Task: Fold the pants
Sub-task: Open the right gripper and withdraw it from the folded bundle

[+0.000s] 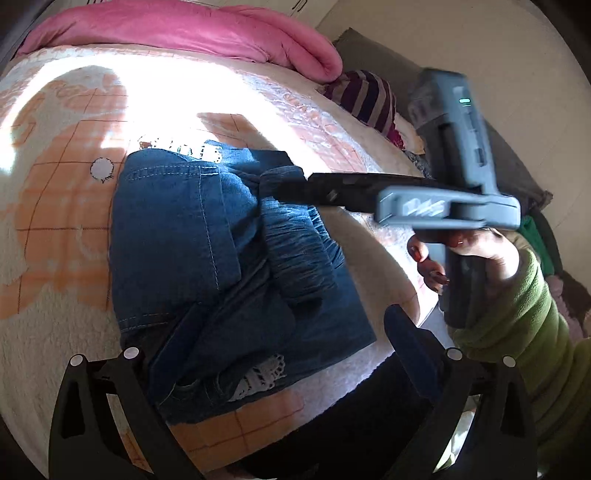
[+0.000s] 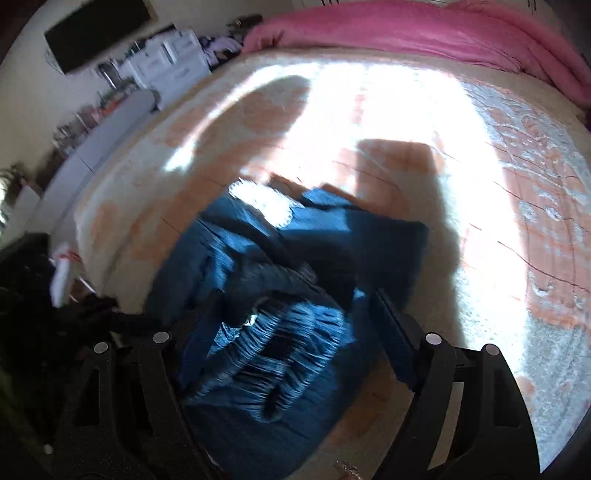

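Blue denim pants (image 1: 207, 240) lie folded into a compact bundle on the bed, with the gathered elastic waistband (image 1: 299, 243) on top and white lace trim at the near end. My left gripper (image 1: 291, 332) is open just above the bundle's near edge. My right gripper (image 1: 291, 188) reaches in from the right, its dark fingers at the waistband's far end. In the right wrist view the pants (image 2: 288, 280) are blurred, and the right gripper (image 2: 291, 310) stands open over the waistband.
The bed has a cream and orange blanket (image 1: 55, 206) with a bright sun patch. A pink duvet (image 1: 207, 33) lies along the far edge. A striped cloth (image 1: 365, 99) sits at the right. Shelves and clutter (image 2: 162, 62) stand beyond the bed's left side.
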The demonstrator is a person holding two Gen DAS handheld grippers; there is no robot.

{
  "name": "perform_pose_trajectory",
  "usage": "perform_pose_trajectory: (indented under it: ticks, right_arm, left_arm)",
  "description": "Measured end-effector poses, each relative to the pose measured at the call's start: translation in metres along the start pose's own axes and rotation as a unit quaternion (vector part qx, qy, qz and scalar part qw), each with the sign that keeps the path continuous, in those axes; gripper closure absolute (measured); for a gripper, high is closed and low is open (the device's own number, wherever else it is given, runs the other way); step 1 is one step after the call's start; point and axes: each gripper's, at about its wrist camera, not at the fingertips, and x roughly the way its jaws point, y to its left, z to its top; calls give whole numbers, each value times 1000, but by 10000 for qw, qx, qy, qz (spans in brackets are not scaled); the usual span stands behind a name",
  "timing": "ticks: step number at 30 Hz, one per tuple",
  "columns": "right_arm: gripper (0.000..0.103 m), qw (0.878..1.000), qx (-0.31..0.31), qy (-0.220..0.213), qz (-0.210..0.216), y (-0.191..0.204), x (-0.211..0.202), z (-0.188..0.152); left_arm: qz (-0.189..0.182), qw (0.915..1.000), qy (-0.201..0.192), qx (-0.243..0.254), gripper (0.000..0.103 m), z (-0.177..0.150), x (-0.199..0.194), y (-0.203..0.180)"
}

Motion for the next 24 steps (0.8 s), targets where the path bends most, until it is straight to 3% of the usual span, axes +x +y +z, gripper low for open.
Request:
perform_pose_trajectory:
  ticks: [1, 6, 9, 13, 16, 24]
  right_arm:
    - [30, 9998, -56, 131, -172, -2, 7, -4]
    - [30, 9994, 338, -3, 46, -11, 4, -15]
    - [28, 9985, 384, -363, 131, -7, -16, -18]
    - [16, 9948, 417, -927, 30, -3, -50, -27]
    - [13, 9903, 477, -1304, 5, -1, -72, -38]
    - [9, 9808, 568, -1831, -365, 9, -104, -65]
  left_arm:
    - [-24, 10000, 28, 29, 5, 1, 1, 1]
    - [48, 9999, 57, 154, 5, 7, 4, 1]
    - [24, 9999, 30, 100, 5, 3, -1, 2]
    - [167, 9997, -112, 162, 5, 8, -16, 4]
    - [264, 9993, -199, 172, 5, 6, -34, 5]
    - [614, 9973, -364, 170, 5, 19, -40, 8]
